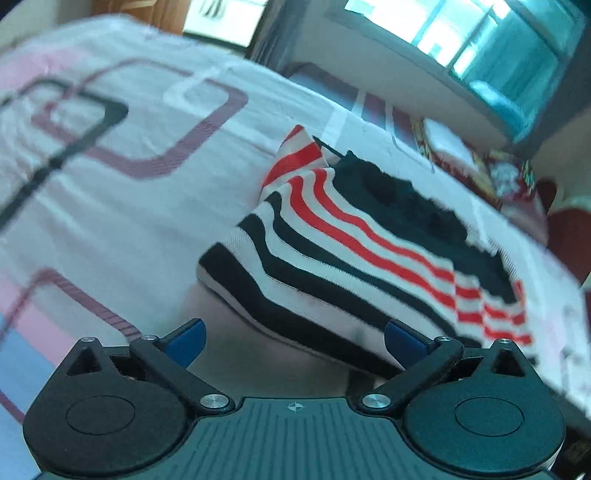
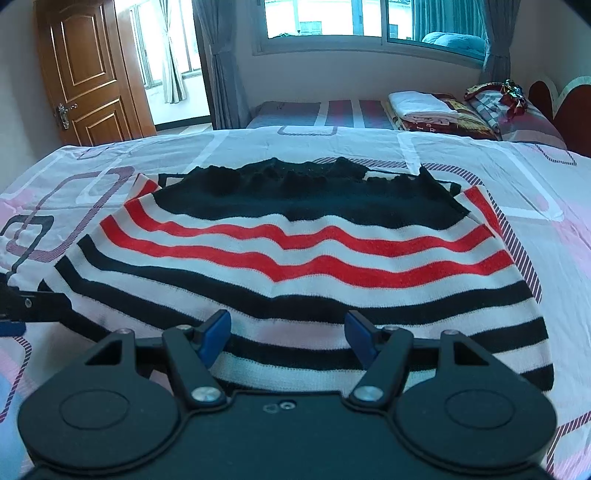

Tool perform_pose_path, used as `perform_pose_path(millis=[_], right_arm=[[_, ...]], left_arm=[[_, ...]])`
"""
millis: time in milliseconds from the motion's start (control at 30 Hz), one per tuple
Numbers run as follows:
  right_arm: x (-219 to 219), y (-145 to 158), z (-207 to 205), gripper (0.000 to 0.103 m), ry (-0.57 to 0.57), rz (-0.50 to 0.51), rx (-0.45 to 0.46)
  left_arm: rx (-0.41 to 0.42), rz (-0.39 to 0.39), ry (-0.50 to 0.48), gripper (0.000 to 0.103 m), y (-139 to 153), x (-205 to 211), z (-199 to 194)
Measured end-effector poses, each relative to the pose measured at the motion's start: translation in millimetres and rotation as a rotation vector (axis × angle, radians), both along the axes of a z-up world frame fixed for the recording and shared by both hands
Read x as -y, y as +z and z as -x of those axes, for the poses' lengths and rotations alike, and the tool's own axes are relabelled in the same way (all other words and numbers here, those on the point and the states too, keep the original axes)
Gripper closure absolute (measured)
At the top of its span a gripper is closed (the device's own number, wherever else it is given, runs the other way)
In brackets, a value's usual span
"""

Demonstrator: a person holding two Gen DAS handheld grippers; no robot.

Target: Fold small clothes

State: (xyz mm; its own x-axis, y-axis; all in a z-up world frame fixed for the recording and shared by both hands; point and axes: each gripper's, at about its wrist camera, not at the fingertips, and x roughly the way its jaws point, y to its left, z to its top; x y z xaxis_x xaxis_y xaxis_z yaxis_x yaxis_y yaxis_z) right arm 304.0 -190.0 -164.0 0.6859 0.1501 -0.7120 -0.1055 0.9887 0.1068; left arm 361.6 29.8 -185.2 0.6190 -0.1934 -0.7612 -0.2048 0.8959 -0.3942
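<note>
Nearest the left gripper [image 1: 295,341]: blue pads spread wide, nothing between them, the near corner of the striped garment [image 1: 354,258] just ahead and free of any pinch, probably let go so the fold can settle. Right gripper [image 2: 288,338]: pads apart and over the garment's near hem, cloth lying between but not visibly squeezed; likely hovering to pin or take the edge. Garment [image 2: 295,258] spread flat on the patterned bedsheet [image 2: 535,192], black top part at the far end. Off to the left, a black linkage [image 2: 29,302], apparently the other tool. Farther off: folded bedding [image 2: 424,105], a wooden door [image 2: 88,70], a window [image 2: 369,18]. Nothing blocking the next fold.
</note>
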Motion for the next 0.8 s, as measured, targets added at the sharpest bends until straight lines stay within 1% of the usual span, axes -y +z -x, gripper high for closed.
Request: perform_pose_path(millis=[67,133,167,200,267,467,500,533,567,600,633,733,800], right_arm=[[0.6,-0.7,-2.6,0.036,-0.004,0.001,0.001],[1.9,-1.6,-4.7,0.036,-0.008,-0.003,0.001],[2.3,-2.1,-5.8,0.036,-0.006,-0.003,0.000],[2.2,-2.8,-7.1,0.036,-0.003,-0.002,-0.001],[2.6,-4.4,-8.7,0.036,0.003,0.000,-0.002],[8.6,-5.4,-13.2,0.036,0.005,-0.002,0.001],[9.4,-5.2,-14.6,0.036,0.005,-0.001,0.002],[9.9,-5.1,-16.1,0.036,0.005,0.002,0.002],[10.3,-5.3,-17.4,0.036,0.005,0.007,0.003],[10.3,-5.7,-18.7,0.036,0.004,0.015,0.002],[10.0,-6.3,-19.7,0.036,0.006,0.018,0.002],[9.3,-13.9,-21.5,0.036,0.014,0.035,-0.004],[5.8,-22.2,-18.3,0.033,0.029,0.071,0.020]], left_arm=[[-0.003,0.064,0.026,0.015,-7.9,-1.9,-2.0],[-0.033,0.149,0.034,0.041,-22.5,-4.0,-10.4],[-0.049,0.188,0.052,0.046,-30.2,-5.9,-13.5],[-0.053,0.210,0.082,0.050,-37.4,-7.9,-17.2],[-0.017,0.235,0.121,0.050,-41.6,-10.6,-20.7],[0.008,0.265,0.185,0.051,-44.2,-8.2,-37.0],[0.004,0.262,0.201,0.066,-44.4,-7.5,-37.7],[0.002,0.255,0.207,0.070,-44.8,-7.1,-38.3],[0.005,0.252,0.208,0.072,-44.2,-8.1,-39.6],[0.010,0.240,0.208,0.078,-42.8,-7.4,-39.9],[0.019,0.225,0.203,0.082,-39.6,-6.3,-39.6],[0.085,0.172,0.166,0.087,-21.4,1.8,-35.6],[0.166,0.123,0.108,0.087,-0.7,13.9,-34.3]])
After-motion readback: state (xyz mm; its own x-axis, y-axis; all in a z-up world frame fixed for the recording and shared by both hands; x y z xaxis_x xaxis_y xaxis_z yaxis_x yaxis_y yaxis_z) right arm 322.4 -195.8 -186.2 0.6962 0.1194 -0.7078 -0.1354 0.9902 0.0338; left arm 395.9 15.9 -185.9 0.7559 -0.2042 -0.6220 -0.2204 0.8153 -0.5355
